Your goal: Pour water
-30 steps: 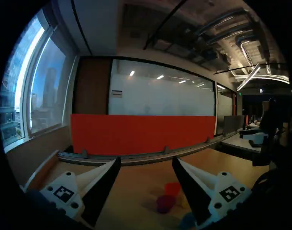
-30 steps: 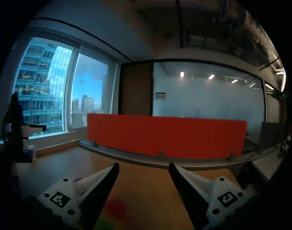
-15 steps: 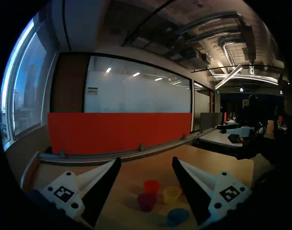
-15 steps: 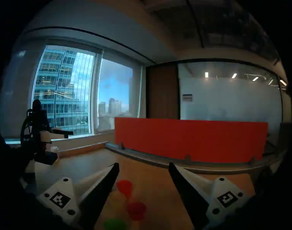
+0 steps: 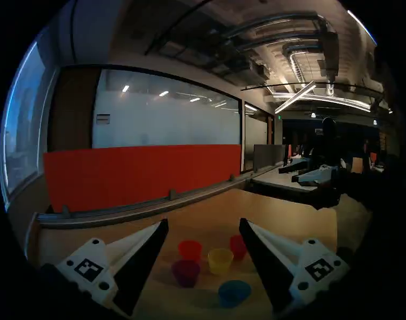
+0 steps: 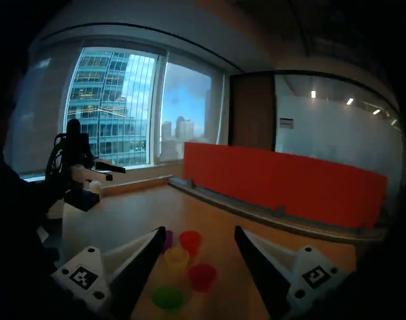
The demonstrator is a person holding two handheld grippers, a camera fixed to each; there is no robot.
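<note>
Cups are the target: small coloured ones clustered on the wooden table (image 5: 280, 210), so my guess is a cup-to-cup pour. Reference is the yellow cup (image 5: 220, 260).

In the left gripper view, relative to it:
- red cup (image 5: 190, 249) just beyond-left
- second red cup (image 5: 237, 246) just beyond-right
- purple cup (image 5: 185, 272) near-left
- blue cup (image 5: 234, 292) near-right

In the right gripper view a green cup (image 6: 168, 297) sits on the near side of the yellow cup.

Left gripper (image 5: 203, 224): fingers spread wide, nothing between them, hovering above the table with the yellow cup roughly centred in the gap — reads as lining up a grab. Right gripper (image 6: 199, 230): likewise apart and empty, aimed at the cluster from another side. Both are held off the cups and touch none.

Can't tell which cup holds water — too dim. Judgement: task barely begun, first grasp not yet made. Risk: the cups are packed close, so a wide finger could knock a neighbour of the yellow cup.
</note>
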